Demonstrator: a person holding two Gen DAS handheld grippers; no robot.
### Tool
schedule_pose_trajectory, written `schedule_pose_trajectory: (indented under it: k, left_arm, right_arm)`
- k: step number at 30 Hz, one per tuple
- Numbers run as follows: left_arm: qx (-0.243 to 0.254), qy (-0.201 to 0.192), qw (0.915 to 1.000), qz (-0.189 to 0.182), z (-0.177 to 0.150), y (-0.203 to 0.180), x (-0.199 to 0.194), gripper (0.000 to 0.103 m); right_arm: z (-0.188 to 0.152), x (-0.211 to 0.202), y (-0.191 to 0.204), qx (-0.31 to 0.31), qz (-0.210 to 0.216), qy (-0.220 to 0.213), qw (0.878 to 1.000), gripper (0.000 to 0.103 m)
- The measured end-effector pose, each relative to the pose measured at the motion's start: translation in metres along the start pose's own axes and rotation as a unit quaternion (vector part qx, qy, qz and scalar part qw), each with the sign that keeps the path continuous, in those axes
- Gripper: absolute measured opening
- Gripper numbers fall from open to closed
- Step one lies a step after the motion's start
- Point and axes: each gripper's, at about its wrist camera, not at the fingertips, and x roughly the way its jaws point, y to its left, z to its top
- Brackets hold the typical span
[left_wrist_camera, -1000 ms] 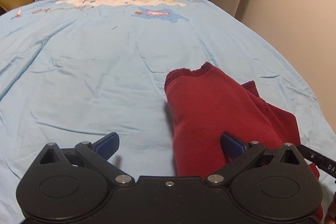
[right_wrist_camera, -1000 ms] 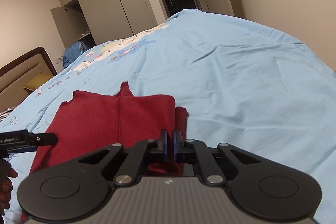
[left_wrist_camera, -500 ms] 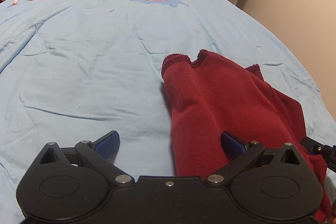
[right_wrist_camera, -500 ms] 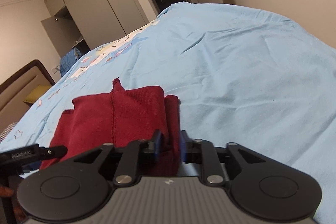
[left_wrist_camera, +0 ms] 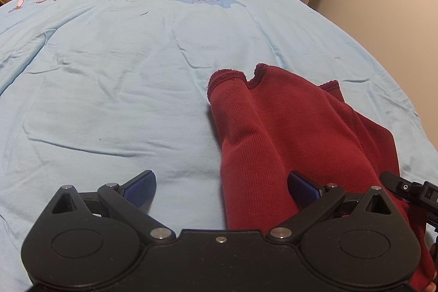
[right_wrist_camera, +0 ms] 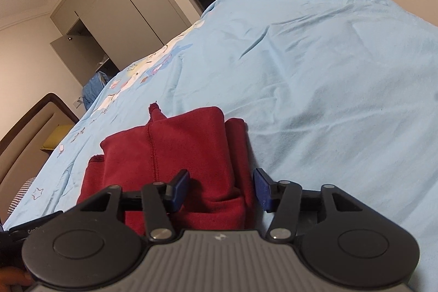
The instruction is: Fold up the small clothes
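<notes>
Garment (left_wrist_camera: 287, 138), dark red and partly folded, lies on the bed (left_wrist_camera: 123, 73), its long axis running away from both claws. Right claw (right_wrist_camera: 221, 189) is opening, its jaws straddling the near edge without pressing it. Left claw (left_wrist_camera: 221, 189) is spread wide and empty; only its right pad sits over the cloth. Right claw is the nearer for any next fold.

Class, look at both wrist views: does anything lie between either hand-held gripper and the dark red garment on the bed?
Nothing visible does. The dark red garment lies directly between the opening jaws of the right hand-held gripper, and its near edge already lies inside the open left hand-held gripper. Only the light blue bedsheet surrounds it.
</notes>
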Motion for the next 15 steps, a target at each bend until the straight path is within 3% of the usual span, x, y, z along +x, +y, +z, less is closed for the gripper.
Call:
schedule_pose_trajectory:
  k: [5,8,11,13,15]
  left_arm:
    - [-0.001,0.001,1.0000,0.001,0.000,0.000,0.000,0.102]
    - [-0.001,0.003,1.0000,-0.006,0.001,-0.001,-0.002,0.095]
    - [0.002,0.004,0.9998,-0.019,0.003,-0.005,-0.007,0.079]
    - [0.008,0.006,0.9994,-0.032,0.003,-0.009,-0.010,0.059]
    - [0.012,0.008,0.9990,-0.043,0.005,-0.012,-0.012,0.049]
  right_arm:
    - [-0.006,-0.001,0.006,-0.026,-0.014,-0.004,1.000,0.048]
    - [-0.007,-0.001,0.009,-0.031,-0.018,-0.005,0.999,0.041]
    - [-0.007,-0.002,0.012,-0.035,-0.019,-0.007,0.999,0.030]
    - [-0.007,-0.004,0.016,-0.043,-0.022,-0.009,0.999,0.023]
    - [-0.007,-0.006,0.023,-0.057,-0.028,-0.013,0.998,0.018]
